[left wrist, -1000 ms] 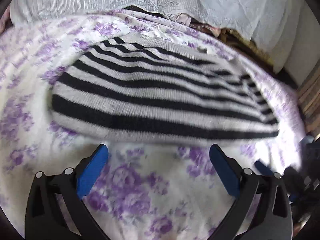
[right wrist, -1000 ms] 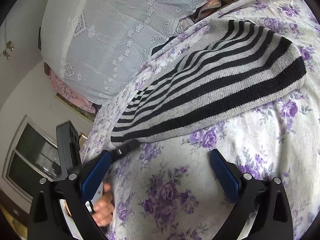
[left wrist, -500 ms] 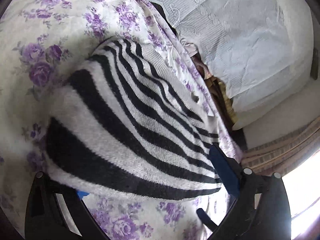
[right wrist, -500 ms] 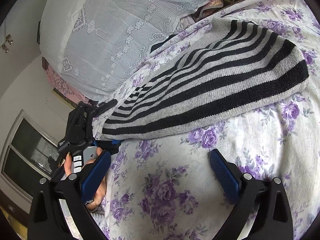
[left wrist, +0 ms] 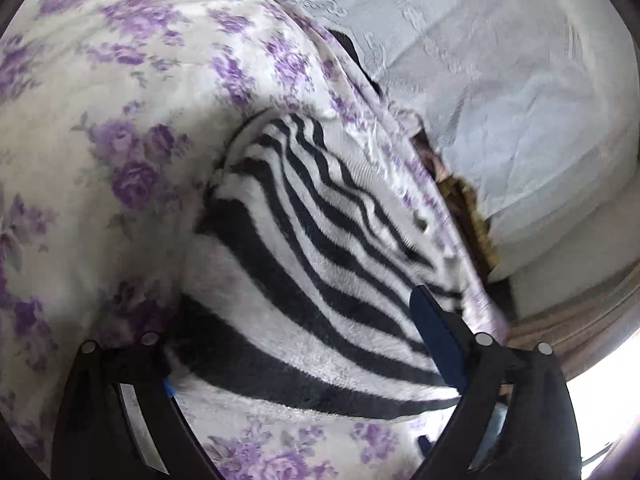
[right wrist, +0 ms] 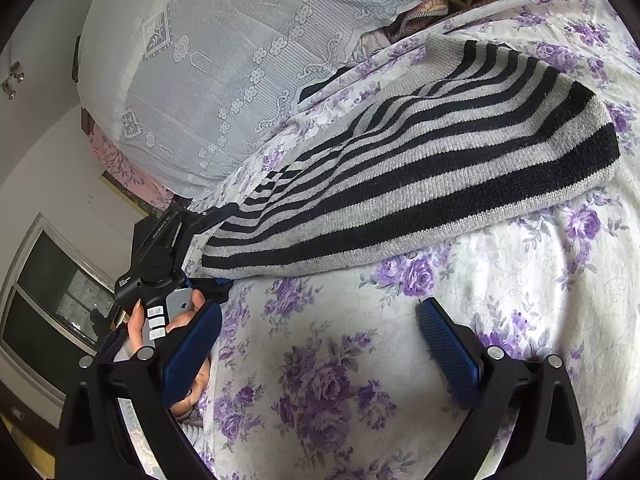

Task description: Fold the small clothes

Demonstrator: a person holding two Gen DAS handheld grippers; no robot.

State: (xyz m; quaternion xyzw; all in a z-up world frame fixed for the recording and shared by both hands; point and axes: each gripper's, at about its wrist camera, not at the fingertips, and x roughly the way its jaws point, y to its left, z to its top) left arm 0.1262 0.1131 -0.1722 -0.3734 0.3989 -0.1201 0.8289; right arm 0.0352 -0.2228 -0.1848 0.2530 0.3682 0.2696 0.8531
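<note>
A black and grey striped knitted garment (right wrist: 420,168) lies folded flat on a bed with a white sheet printed with purple flowers (right wrist: 340,360). In the left wrist view the garment (left wrist: 312,272) fills the space between the fingers. My left gripper (left wrist: 296,348) is open around the garment's end, one finger over it and the other hidden beneath its edge. It also shows in the right wrist view (right wrist: 208,236) at the garment's left end, held by a hand. My right gripper (right wrist: 320,344) is open and empty above the sheet, just in front of the garment.
A white lace cover (right wrist: 224,60) drapes over bedding behind the garment. Other clothes (right wrist: 408,20) lie in the gap beside it. A window (right wrist: 52,300) is at the left in the right wrist view.
My left gripper has swung to the garment's end and pushed forward, so its fingers now straddle the edge. The right gripper has barely moved.
</note>
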